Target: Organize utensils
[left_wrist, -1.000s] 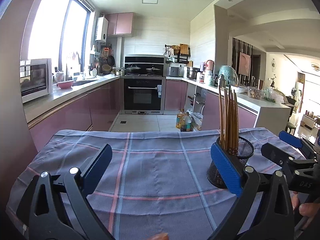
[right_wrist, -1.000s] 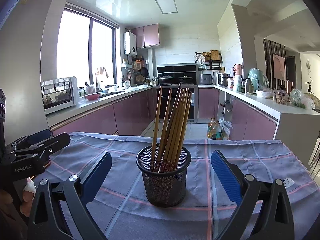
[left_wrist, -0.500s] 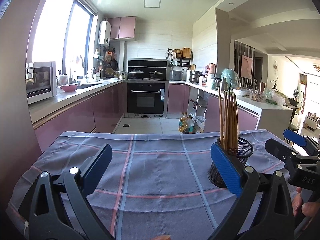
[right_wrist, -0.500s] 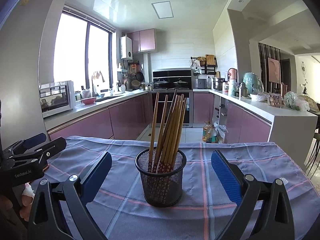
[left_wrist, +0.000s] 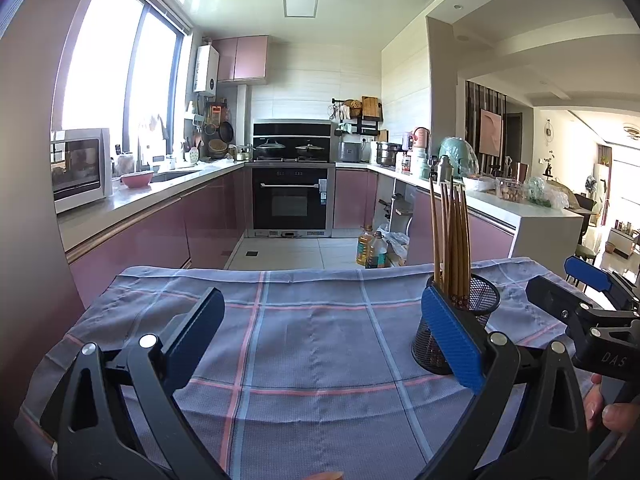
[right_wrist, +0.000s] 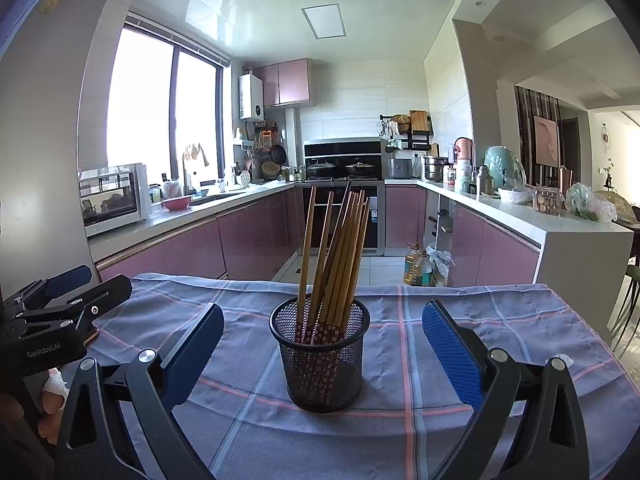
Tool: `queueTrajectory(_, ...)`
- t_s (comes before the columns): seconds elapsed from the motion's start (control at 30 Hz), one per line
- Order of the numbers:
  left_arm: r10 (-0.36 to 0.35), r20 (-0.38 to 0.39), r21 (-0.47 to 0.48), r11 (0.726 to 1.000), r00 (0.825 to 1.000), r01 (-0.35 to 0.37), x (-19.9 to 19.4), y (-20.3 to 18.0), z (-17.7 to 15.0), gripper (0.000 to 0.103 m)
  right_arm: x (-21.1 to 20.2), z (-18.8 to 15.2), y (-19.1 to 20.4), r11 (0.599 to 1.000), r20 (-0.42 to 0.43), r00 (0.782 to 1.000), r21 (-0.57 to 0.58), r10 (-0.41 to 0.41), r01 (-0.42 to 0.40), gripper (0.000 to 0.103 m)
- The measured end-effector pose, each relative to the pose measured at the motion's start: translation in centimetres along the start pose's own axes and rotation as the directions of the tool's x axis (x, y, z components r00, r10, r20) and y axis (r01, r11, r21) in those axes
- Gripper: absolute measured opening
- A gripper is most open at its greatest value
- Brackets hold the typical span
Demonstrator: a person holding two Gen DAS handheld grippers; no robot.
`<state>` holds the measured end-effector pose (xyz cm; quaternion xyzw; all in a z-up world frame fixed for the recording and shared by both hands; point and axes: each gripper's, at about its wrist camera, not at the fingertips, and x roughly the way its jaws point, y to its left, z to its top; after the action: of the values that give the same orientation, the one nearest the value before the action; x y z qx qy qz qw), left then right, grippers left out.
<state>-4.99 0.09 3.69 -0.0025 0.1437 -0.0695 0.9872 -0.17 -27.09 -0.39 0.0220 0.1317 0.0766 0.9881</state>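
A black mesh cup (right_wrist: pixel 322 364) stands upright on the checked cloth (right_wrist: pixel 460 320) and holds several wooden chopsticks (right_wrist: pixel 336 256). My right gripper (right_wrist: pixel 322 344) is open and empty, with the cup centred just beyond its fingertips. My left gripper (left_wrist: pixel 320 332) is open and empty over bare cloth (left_wrist: pixel 312 340). The cup (left_wrist: pixel 480 312) and chopsticks (left_wrist: pixel 450 240) show at the right in the left wrist view, partly behind the blue right pad. The right gripper (left_wrist: pixel 576 296) shows at the far right there. The left gripper (right_wrist: pixel 76 286) shows at the far left in the right wrist view.
The cloth-covered table ends at its far edge (left_wrist: pixel 312 274), with kitchen floor beyond. Pink cabinets and a worktop (right_wrist: pixel 192 220) run along the left. A white counter (right_wrist: pixel 568 236) with jars and bags stands at the right. Oil bottles (left_wrist: pixel 372 250) stand on the floor.
Both grippers have drawn back and up a little, so the cup looks slightly smaller and farther. Both stay open. The cup and chopsticks have not moved.
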Motion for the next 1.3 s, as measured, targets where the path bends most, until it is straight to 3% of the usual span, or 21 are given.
queueTrajectory(1.3,0.002,-0.012,-0.006,1.0,1.0,-0.002,0.24,0.37,-0.18,0.097,0.35,0.0,0.28,1.0,-0.014,1.0,0.017,-0.006,0.006,0.096)
